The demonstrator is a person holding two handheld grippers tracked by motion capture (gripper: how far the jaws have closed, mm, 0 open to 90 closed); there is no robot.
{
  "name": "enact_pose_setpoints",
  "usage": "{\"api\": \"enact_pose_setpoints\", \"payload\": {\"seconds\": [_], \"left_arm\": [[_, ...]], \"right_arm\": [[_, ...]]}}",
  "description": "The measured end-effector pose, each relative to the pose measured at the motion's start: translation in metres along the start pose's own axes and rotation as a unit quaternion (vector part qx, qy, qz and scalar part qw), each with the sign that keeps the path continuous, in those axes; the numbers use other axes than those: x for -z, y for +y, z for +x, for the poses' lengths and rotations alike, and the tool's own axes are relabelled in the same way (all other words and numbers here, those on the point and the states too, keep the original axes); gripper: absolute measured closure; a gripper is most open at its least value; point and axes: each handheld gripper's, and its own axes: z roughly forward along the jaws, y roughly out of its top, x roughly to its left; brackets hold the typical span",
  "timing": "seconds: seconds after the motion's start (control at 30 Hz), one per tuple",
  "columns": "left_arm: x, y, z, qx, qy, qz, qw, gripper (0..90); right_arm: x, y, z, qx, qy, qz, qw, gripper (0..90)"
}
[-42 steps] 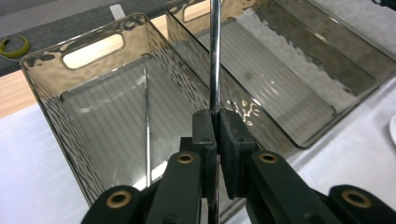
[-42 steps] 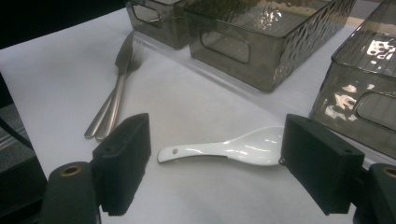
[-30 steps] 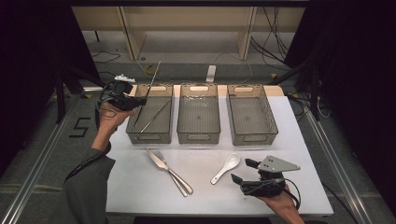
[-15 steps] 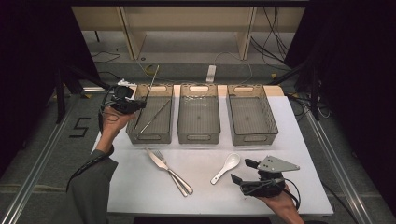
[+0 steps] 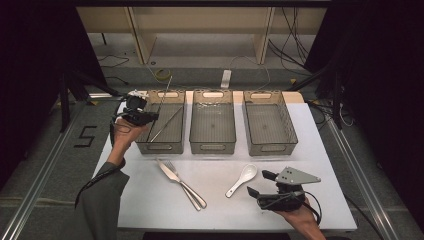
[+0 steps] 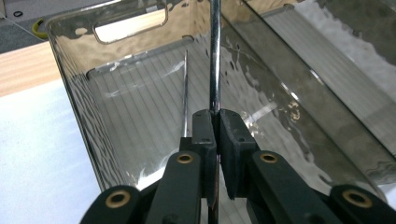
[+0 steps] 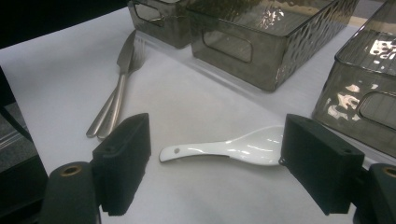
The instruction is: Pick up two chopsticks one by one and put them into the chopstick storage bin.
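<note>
My left tool (image 5: 150, 117) sits at the upper left of the high view, its jaws clamped on a thin metal chopstick (image 6: 214, 56). In the left gripper view that rod rises straight up from between the pads to the top edge of the frame, inside the left bin (image 5: 150, 146). A second chopstick (image 5: 167, 123) lies slanted in the same bin, just left of the held one in the left gripper view. My right tool (image 5: 261, 184) rests low at the lower right of the high view, jaws spread wide with nothing between the pads. The white spoon (image 7: 233, 147) lies on the white surface (image 5: 220, 205) ahead of those open jaws. A knife (image 5: 172, 175) and fork (image 5: 186, 185) lie together at lower centre, left of the spoon. The middle bin (image 5: 213, 146) and right bin (image 5: 272, 147) stand beside the first across the upper centre.
</note>
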Motion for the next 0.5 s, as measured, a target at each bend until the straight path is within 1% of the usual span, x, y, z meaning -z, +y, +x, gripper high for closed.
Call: {"api": "enact_pose_setpoints", "payload": {"seconds": [0.27, 0.33, 0.43, 0.5], "left_arm": [[-0.0051, -0.0053, 0.0018, 0.001, 0.006, 0.008, 1.0000, 84.0], [-0.0058, -0.0065, 0.0021, 0.000, 0.004, 0.010, 0.9999, 83.7], [-0.0068, -0.0076, 0.0022, 0.006, 0.000, 0.008, 0.9999, 83.2], [-0.0069, -0.0071, 0.0024, 0.006, 0.001, 0.010, 0.9999, 82.1]], "right_arm": [[-0.0003, -0.0001, 0.0000, -0.001, 0.000, 0.000, 1.0000, 25.2], [-0.0004, -0.0002, 0.0002, 0.000, 0.000, 0.000, 1.0000, 25.2], [-0.0008, -0.0002, 0.0001, 0.000, 0.001, 0.000, 1.0000, 25.2], [-0.0007, -0.0002, 0.0000, -0.001, 0.001, 0.000, 1.0000, 25.2]]}}
